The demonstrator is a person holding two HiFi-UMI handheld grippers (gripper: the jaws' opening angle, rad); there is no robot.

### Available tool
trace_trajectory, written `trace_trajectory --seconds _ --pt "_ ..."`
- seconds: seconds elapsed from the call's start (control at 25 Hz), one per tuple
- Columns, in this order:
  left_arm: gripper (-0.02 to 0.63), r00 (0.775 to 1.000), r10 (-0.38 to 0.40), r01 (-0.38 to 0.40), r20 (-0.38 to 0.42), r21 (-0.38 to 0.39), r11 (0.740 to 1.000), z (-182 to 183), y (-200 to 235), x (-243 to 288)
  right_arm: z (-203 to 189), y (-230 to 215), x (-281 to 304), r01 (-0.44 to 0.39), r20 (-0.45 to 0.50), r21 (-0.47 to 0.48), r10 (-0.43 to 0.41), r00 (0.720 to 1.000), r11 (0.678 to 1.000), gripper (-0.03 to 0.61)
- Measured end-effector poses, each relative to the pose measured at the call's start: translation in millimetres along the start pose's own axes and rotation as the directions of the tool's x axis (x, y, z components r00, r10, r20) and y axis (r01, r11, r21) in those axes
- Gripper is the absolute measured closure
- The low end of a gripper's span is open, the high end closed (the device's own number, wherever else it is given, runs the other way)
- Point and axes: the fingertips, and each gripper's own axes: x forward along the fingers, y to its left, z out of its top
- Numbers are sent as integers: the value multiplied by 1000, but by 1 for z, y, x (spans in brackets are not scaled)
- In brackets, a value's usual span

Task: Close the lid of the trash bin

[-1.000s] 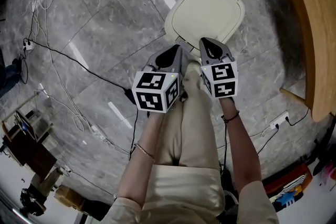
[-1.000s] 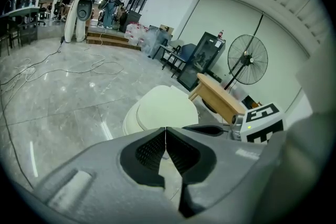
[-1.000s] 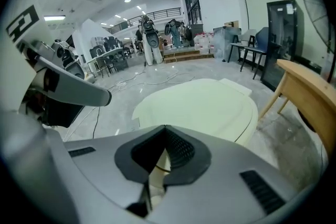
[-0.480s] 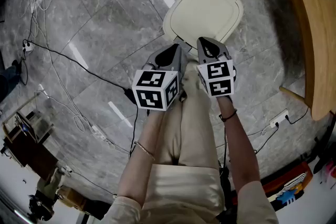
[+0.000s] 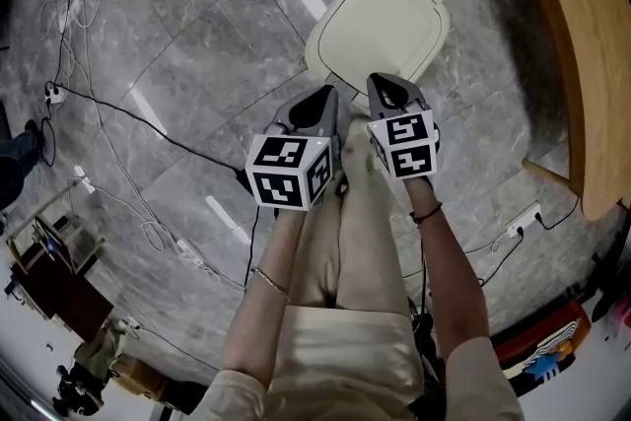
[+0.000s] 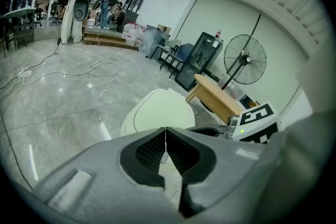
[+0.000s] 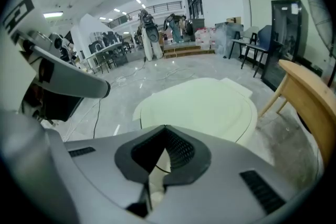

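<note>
A cream trash bin (image 5: 383, 23) stands on the grey marble floor, its lid lying flat and closed on top. It also shows ahead in the left gripper view as the bin (image 6: 157, 113) and in the right gripper view as the bin (image 7: 202, 105). My left gripper (image 5: 320, 101) hangs just short of the bin's near edge, jaws shut with nothing between them. Beside it, my right gripper (image 5: 386, 86) is held over the bin's near rim, also shut and empty. Neither touches the lid.
A wooden table (image 5: 584, 44) with slanted legs stands to the right of the bin. Black cables (image 5: 128, 108) trail across the floor at left. A standing fan (image 6: 244, 60) and a dark cabinet (image 6: 194, 60) stand beyond the table. My legs are below the grippers.
Both grippers have stayed nearly still; the view shifted slightly, so the bin sits a little further up-left in the head view. The lid stays flat.
</note>
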Motion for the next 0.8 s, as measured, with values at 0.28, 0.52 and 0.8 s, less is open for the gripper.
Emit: trace_trajectory --seconds 0.28,0.52,0.8 --pt "591 998 -56 55 10 66 996 21 -23 -29 25 4 -50 -7 81 50 3 997 999 574" --pt "591 997 -63 59 51 84 995 52 -40 -61 60 5 -97 -20 152 91 6 988 996 574" --pt "591 992 -104 90 77 169 982 89 -70 -98 107 11 -146 -66 228 98 42 973 993 574"
